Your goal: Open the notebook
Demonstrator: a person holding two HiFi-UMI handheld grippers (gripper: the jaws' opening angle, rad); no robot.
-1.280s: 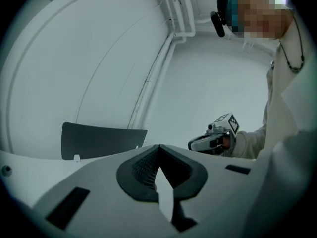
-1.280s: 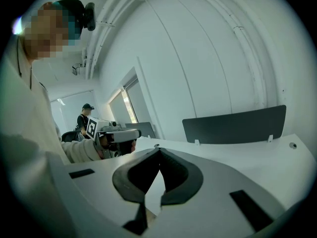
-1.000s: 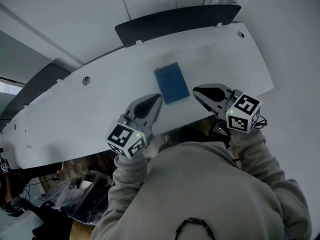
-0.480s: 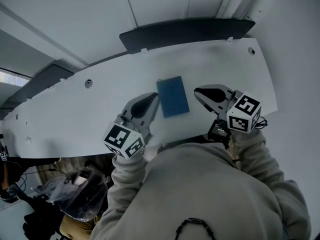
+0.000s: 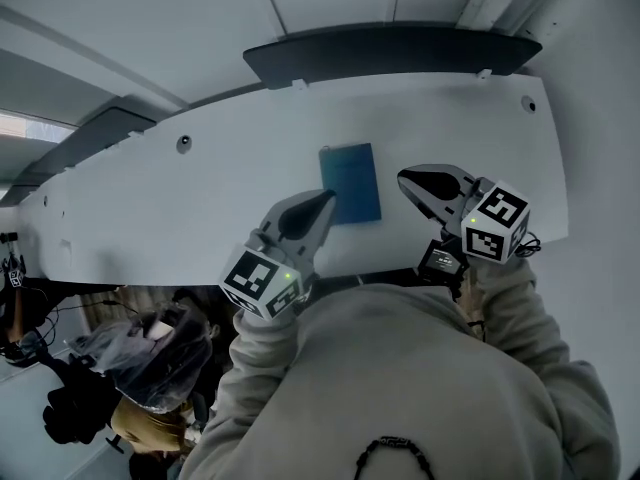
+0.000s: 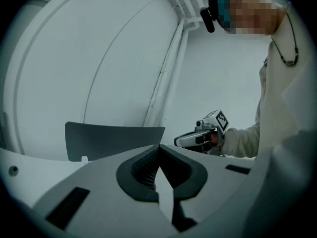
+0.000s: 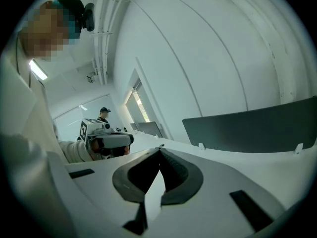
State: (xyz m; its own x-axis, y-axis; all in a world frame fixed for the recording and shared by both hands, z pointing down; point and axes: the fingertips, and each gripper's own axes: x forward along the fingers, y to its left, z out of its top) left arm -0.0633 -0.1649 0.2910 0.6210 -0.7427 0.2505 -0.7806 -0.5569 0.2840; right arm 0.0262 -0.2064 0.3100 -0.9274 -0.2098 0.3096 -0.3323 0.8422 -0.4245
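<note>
The notebook lies closed and flat on the white table, roughly midway between the near edge in front of my body and the dark panel standing along the far edge. My left gripper is closed with nothing between its jaws. From above its tip overlaps the notebook's near left edge, but I cannot tell whether it touches. My right gripper is also closed and empty, just beside the notebook's right edge and apart from it. The tabletop runs far out to my left, and its right end stops a little past my right gripper. Below the near edge, at my left, a clear plastic bag is crumpled over dark things I cannot make out.
</note>
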